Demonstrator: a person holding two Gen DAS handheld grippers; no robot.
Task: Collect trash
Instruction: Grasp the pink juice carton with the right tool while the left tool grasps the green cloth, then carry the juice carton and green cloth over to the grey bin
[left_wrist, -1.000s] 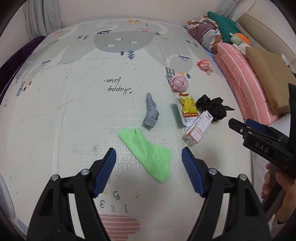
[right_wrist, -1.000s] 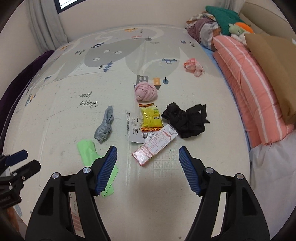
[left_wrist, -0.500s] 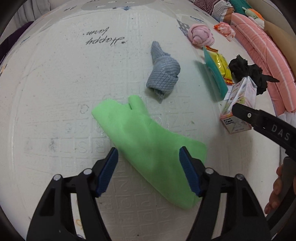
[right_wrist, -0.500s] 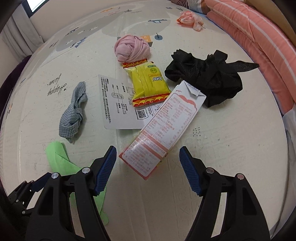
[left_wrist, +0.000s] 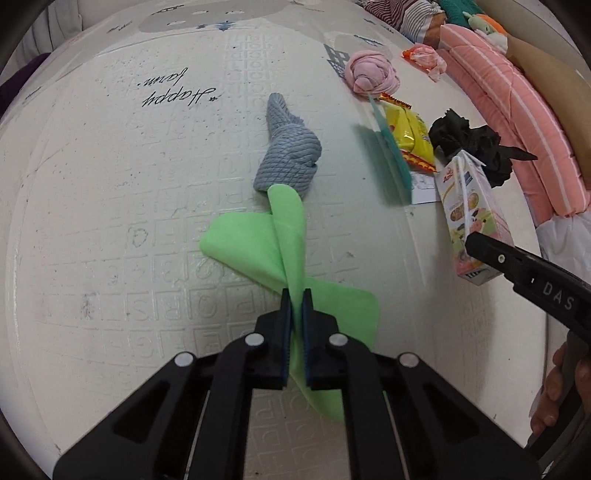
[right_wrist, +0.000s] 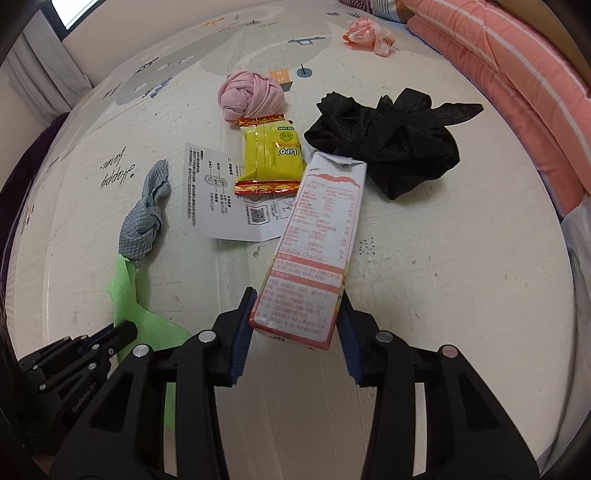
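Note:
My left gripper (left_wrist: 295, 301) is shut on a green cloth (left_wrist: 266, 240), pinching a raised fold of it on the play mat; the cloth also shows in the right wrist view (right_wrist: 127, 295). My right gripper (right_wrist: 297, 314) is shut on a pink-and-white drink carton (right_wrist: 317, 240), gripping its near end; the carton also shows in the left wrist view (left_wrist: 472, 206). A yellow snack wrapper (right_wrist: 271, 162) lies on a white printed leaflet (right_wrist: 218, 199) just beyond the carton.
On the mat lie a grey knotted cloth (left_wrist: 290, 155), a pink rolled cloth (right_wrist: 251, 94), a crumpled black bag (right_wrist: 391, 140) and a pink crumpled wrapper (right_wrist: 365, 33). A pink striped cushion (right_wrist: 517, 74) borders the right side.
Both grippers came down to the mat and closed: the left on the green cloth, pulling up a fold; the right on the carton's near end.

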